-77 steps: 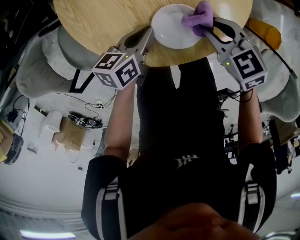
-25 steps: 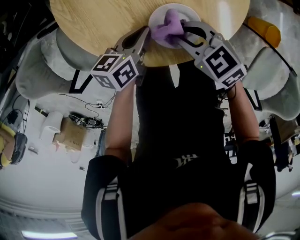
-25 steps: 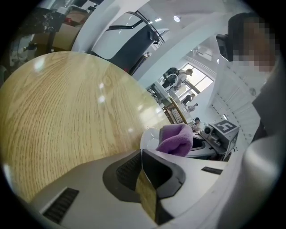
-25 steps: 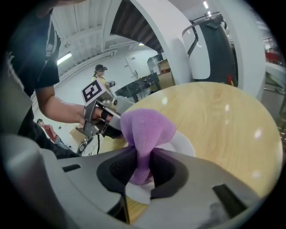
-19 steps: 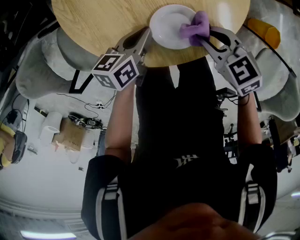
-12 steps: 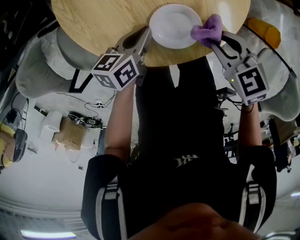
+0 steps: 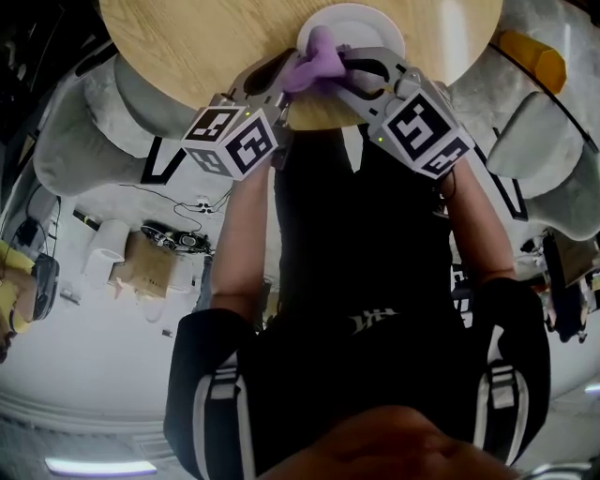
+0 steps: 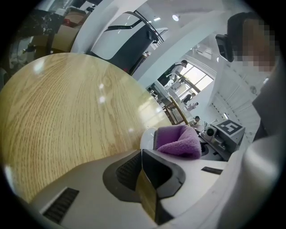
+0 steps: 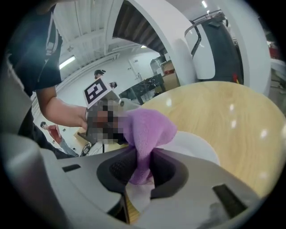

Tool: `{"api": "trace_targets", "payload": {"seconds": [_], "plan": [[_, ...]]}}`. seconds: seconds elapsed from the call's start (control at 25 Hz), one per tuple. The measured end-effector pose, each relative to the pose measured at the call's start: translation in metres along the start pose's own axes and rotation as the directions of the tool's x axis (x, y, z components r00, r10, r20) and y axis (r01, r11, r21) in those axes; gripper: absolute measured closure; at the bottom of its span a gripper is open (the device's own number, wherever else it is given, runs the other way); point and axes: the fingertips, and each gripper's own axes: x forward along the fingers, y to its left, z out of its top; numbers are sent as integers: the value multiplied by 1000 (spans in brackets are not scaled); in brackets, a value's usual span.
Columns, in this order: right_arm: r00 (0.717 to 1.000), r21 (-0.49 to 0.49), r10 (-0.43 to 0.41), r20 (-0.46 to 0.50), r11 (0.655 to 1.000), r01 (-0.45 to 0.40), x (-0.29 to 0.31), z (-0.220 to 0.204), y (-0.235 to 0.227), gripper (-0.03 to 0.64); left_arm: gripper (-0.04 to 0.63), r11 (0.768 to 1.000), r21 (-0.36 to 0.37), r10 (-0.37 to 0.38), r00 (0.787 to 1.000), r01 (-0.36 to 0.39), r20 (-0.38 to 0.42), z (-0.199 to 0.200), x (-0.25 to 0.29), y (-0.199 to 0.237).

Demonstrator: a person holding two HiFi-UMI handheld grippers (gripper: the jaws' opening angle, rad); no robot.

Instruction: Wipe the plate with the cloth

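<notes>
A white plate (image 7: 370, 23) lies near the front edge of the round wooden table (image 7: 187, 47). My left gripper (image 7: 289, 75) is shut, its tips on the plate's near-left rim (image 8: 147, 136). My right gripper (image 7: 328, 80) is shut on a purple cloth (image 7: 314, 58), which bunches up above its jaws (image 9: 147, 129). The cloth rests on the left part of the plate (image 9: 196, 147), close beside the left gripper's tips. In the left gripper view the cloth (image 8: 176, 141) sits just past my left gripper (image 8: 142, 152). The cloth and the right gripper hide the plate's near-left part.
Pale padded chairs (image 7: 75, 131) (image 7: 539, 141) ring the table. A yellow thing (image 7: 534, 56) lies on the chair at the right. Boxes and cables (image 7: 141, 267) sit on the floor at the left. Bare wood (image 8: 67, 112) spreads left of the plate.
The right gripper has swept the cloth from the plate's right rim across to its left side, next to the left gripper. The left gripper has stayed where it was.
</notes>
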Motion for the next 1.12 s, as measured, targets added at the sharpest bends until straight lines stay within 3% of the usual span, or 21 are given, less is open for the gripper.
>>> {"api": "trace_targets", "payload": {"seconds": [0.36, 0.56, 0.72, 0.88, 1.12], "plan": [[983, 36, -166, -82, 985, 169, -75, -45, -45, 534, 580, 1000, -4, -4, 1000, 4, -1, -1, -1, 2], [965, 23, -242, -97, 969, 245, -109, -48, -51, 534, 580, 1000, -4, -2, 1000, 2, -2, -2, -1, 2], [985, -5, -135, -106, 991, 135, -81, -29, -12, 534, 580, 1000, -2, 1, 1000, -1, 1, -2, -2, 2], [999, 12, 37, -14, 999, -37, -14, -8, 29, 534, 580, 1000, -5, 5, 1000, -5, -2, -4, -2, 1], [999, 23, 32, -31, 999, -32, -10, -19, 19, 534, 580, 1000, -6, -5, 1000, 5, 7, -4, -2, 1]]}}
